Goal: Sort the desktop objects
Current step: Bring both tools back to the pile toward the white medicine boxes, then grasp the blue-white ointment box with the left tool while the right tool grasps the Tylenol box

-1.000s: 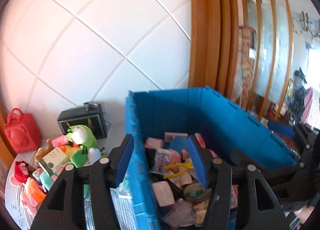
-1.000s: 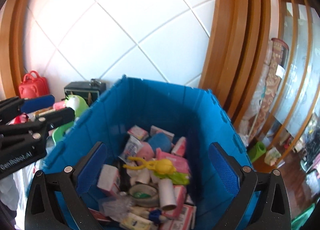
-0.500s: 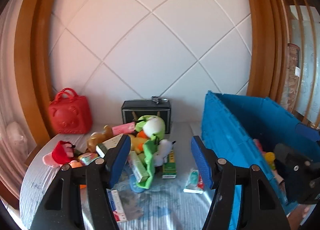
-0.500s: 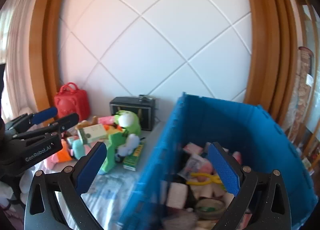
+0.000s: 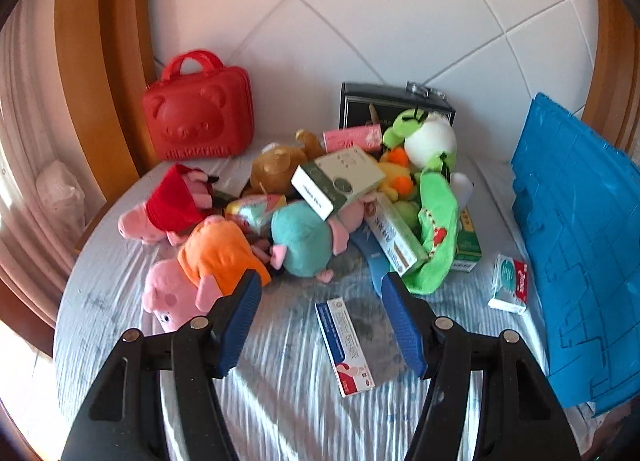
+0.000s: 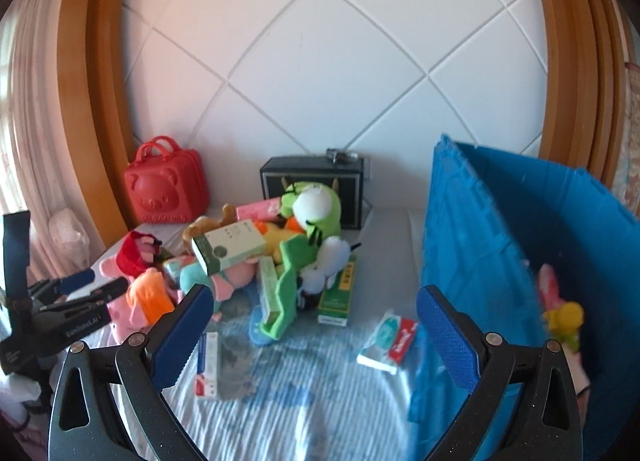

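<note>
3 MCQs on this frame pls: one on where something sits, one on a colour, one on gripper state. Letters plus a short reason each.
1. Where is the red bear-face case?
A. inside the blue crate
B. at the back left of the table, by the wall
C. between the left gripper's fingers

2. What colour outfit is on the pig plush nearest the left gripper?
A. orange
B. black
C. purple

3. What state is the right gripper in?
A. shut on the green frog plush
B. shut on the tissue pack
C. open, holding nothing

Answers:
1 B: the case stands upright against the quilted wall, left of the toy pile, well away from the blue crate.
2 A: its body is orange above a pink head.
3 C: the jaws stand wide apart with only bare tablecloth between them; the green frog plush and the tissue pack lie untouched.
</note>
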The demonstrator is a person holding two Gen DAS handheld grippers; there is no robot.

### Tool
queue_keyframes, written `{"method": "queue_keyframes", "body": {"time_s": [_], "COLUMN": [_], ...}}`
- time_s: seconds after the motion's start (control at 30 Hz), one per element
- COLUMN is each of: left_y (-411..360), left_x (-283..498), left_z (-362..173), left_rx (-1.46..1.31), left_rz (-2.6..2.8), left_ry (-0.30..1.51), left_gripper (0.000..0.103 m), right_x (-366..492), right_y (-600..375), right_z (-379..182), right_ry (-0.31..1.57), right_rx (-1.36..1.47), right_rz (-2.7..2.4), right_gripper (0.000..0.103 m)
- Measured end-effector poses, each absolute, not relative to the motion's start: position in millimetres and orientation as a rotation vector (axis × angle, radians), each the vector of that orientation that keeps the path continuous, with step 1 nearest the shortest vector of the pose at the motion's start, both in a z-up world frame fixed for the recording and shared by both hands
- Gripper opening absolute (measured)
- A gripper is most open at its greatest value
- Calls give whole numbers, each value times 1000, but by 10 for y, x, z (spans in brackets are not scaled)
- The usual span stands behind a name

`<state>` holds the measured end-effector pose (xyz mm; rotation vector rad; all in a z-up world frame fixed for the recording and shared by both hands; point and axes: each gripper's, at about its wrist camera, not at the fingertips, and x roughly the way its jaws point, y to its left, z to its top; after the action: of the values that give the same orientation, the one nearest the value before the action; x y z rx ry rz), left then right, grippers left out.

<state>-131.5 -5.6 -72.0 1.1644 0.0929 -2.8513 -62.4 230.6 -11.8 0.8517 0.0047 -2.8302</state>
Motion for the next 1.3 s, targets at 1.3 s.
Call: {"method": "queue_keyframes", "body": {"time_s": [1.3], "left_y": [381], "left_x": [-2758], "left_z": [-2545], "left_rx": [1721], "left_rz": [-2763], "left_ry": [-50], "left_gripper": [39], "right_x": [-2309], "right_y": [2703], "right_z": [-2744], "right_ry": [-91], "right_rx": [1529], "right_rz": [-3133], "right_gripper": [103]}}
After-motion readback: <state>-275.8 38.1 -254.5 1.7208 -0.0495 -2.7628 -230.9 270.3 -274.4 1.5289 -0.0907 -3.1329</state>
